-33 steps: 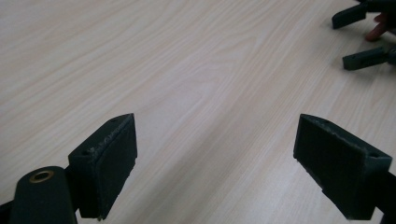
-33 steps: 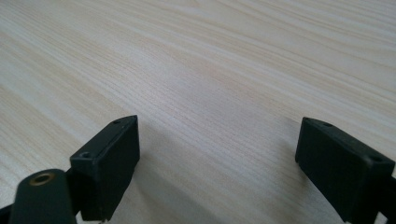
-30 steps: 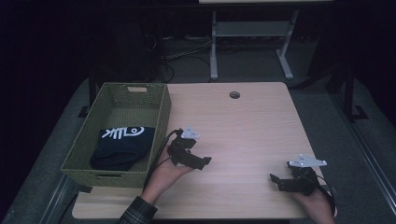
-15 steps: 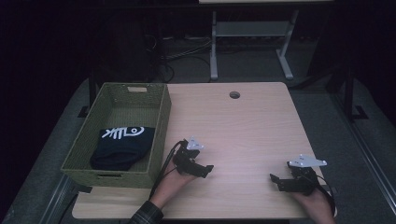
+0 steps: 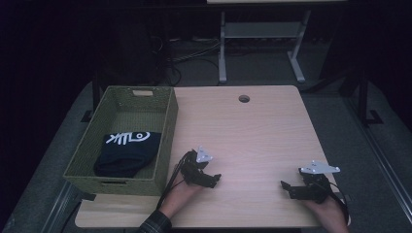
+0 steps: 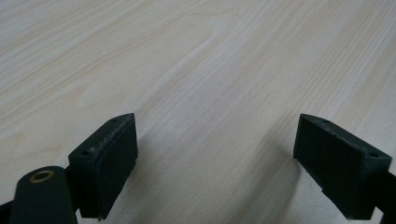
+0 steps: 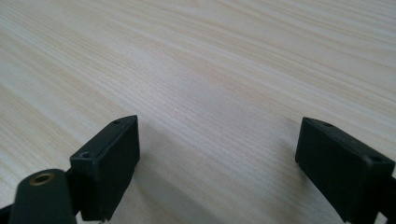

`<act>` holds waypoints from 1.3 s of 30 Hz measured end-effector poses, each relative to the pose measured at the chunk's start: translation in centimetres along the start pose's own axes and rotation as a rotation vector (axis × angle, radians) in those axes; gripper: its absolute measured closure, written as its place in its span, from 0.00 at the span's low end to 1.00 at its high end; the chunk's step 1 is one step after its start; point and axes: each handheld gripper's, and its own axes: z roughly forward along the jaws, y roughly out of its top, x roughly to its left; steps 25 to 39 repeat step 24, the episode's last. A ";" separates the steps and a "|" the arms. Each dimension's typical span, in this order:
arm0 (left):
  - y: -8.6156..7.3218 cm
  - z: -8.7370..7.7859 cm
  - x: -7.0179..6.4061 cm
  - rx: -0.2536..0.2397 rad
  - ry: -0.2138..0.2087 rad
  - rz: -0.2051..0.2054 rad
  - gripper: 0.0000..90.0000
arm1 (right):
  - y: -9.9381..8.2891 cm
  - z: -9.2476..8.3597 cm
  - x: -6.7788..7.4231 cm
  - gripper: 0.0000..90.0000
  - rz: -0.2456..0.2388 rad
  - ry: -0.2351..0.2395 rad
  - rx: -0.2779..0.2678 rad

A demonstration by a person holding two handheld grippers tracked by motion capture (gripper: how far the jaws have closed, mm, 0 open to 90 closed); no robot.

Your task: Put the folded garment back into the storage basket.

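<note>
In the high view my left gripper (image 5: 212, 179) rests low on the wooden table (image 5: 252, 131), just right of a green woven basket (image 5: 167, 141). Its jaws stand wide apart over bare wood, and the left gripper view (image 6: 217, 163) shows nothing between them. A folded dark garment (image 5: 127, 152) with white lettering lies inside the basket. My right gripper (image 5: 287, 188) sits near the table's front right corner, held by a hand. In the right gripper view (image 7: 217, 168) its jaws are also open over bare wood.
A round cable hole (image 5: 244, 98) sits near the table's far edge. Beyond the table stand a white metal frame (image 5: 262, 34) and loose cables on the dark floor. The basket's wall rises close to my left gripper.
My left gripper has slid toward the front of the table and a little to the right, away from the basket. The right gripper has stayed where it was.
</note>
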 end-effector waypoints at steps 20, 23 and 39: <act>-0.4 0.0 -0.1 -0.033 -0.003 -0.004 0.15 | 0.0 0.0 0.0 0.15 -0.001 0.000 -0.001; -0.4 0.0 0.0 -0.033 -0.003 -0.004 0.15 | 0.0 0.0 0.0 0.15 0.000 0.000 0.000; -0.4 0.0 0.0 -0.033 -0.003 -0.004 0.15 | 0.0 0.0 0.0 0.15 -0.001 0.000 0.000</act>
